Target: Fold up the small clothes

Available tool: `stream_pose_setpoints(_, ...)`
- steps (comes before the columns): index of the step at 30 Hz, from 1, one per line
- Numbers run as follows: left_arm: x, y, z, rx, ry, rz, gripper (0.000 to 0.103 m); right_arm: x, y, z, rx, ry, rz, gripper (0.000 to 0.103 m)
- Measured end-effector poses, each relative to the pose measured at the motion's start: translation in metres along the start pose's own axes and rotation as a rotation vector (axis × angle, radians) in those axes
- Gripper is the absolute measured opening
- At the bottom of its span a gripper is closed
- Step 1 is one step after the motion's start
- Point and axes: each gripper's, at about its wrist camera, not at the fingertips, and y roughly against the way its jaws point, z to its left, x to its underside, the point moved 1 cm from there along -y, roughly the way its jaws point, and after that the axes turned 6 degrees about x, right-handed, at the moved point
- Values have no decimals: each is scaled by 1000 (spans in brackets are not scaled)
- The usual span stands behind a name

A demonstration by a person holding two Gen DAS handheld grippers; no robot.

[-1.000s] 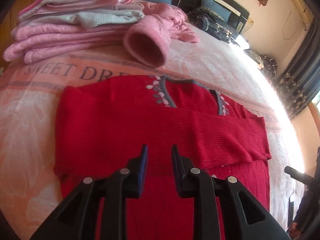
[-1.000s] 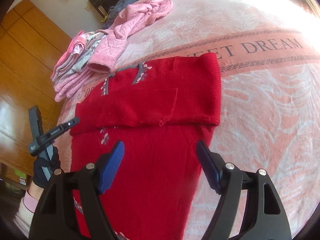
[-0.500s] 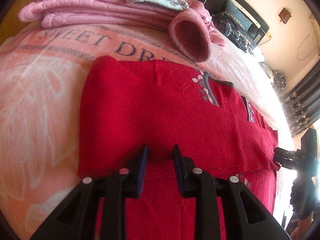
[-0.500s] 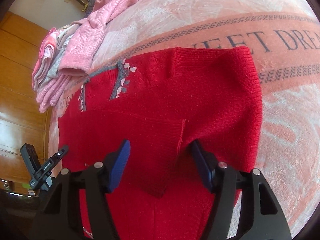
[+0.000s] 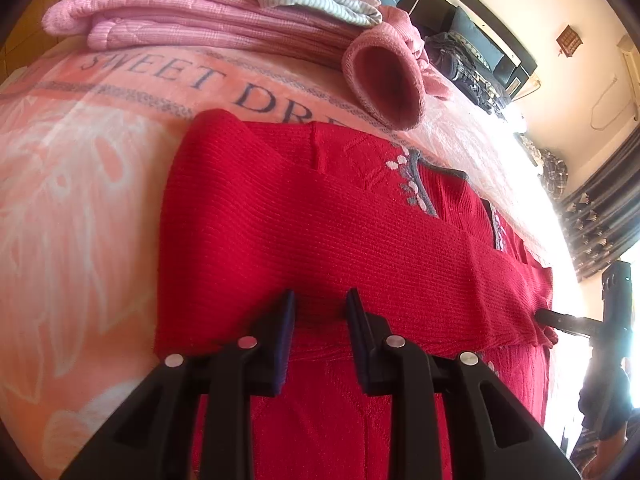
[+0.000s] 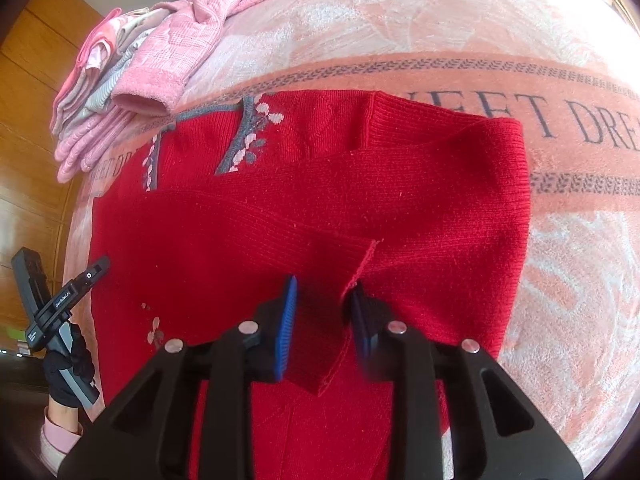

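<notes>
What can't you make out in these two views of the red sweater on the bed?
- Red sweater: its hem, cut off by the bottom edge and the black gripper bodies in both views.
- Right gripper: whether its fingers pinch the sleeve cuff; the right finger is blurred.
- Pink folded stack: its top, cut off by the left view's upper edge.

A pink bedspread (image 6: 460, 28) printed with "SWEET DREAM" lettering (image 5: 192, 76) covered the bed. Dark patterned curtains (image 5: 596, 216) hung beside a bright window, and a small wooden ornament (image 5: 568, 38) sat on the cream wall. Wood panelling (image 6: 24, 92) stood alongside.
</notes>
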Motion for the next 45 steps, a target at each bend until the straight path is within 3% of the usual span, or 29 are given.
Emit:
stream_pose_setpoints(3, -2, -1, -2, -12, -12, 11, 27, -1, 5, 0, -23, -10, -15, 9)
stream_pose_setpoints(7, -7, 10, -14, -45, -52, -22, 27, -5, 30, -3, -71, -21, -90, 4)
stream_pose_setpoints(10, -12, 14, -26, -58, -111, -53, 35, -15, 54, -5, -114, -31, -164, 4)
stream_pose_setpoints(13, -14, 1, -27, -79, -122, -27, 36, -25, 61, -8, -25, -23, -207, 4)
stream_pose_setpoints(15, -12, -12, -24, -115, -124, 0, 36, -30, 45, -16, 19, -35, -163, 4)
stream_pose_setpoints(18, -9, -18, -18, -111, -130, -15, 36, -26, 9, -28, 72, -46, -79, 6)
stream_pose_setpoints(22, -10, -2, -21, -94, -93, -24, 36, -12, 19, -29, 71, -52, -124, 13)
stream_pose_setpoints(25, -6, 9, -41, -80, -170, -48, 36, -1, 38, -17, 63, -5, -176, 14)
stream_pose_setpoints(28, -2, 4, -56, -76, -217, -29, 39, 4, 40, -6, -1, 16, -167, 14)
stream_pose_setpoints(32, 3, -19, -50, -109, -196, 27, 39, 8, 13, -12, 90, -5, -96, 12)
stream_pose_setpoints(34, 3, -20, -48, -103, -196, 16, 39, 12, 4, -22, 46, -26, -102, 12)
stream_pose_setpoints(36, 2, -16, -48, -97, -175, 20, 39, 14, 9, -27, 4, -48, -108, 12)
stream_pose_setpoints(39, 6, 3, -50, -93, -165, 27, 39, 27, 30, -27, -15, -50, -128, 29)
stream_pose_setpoints(45, 57, 62, -40, -128, -200, 88, 46, 100, 78, -24, -39, 2, -153, 37)
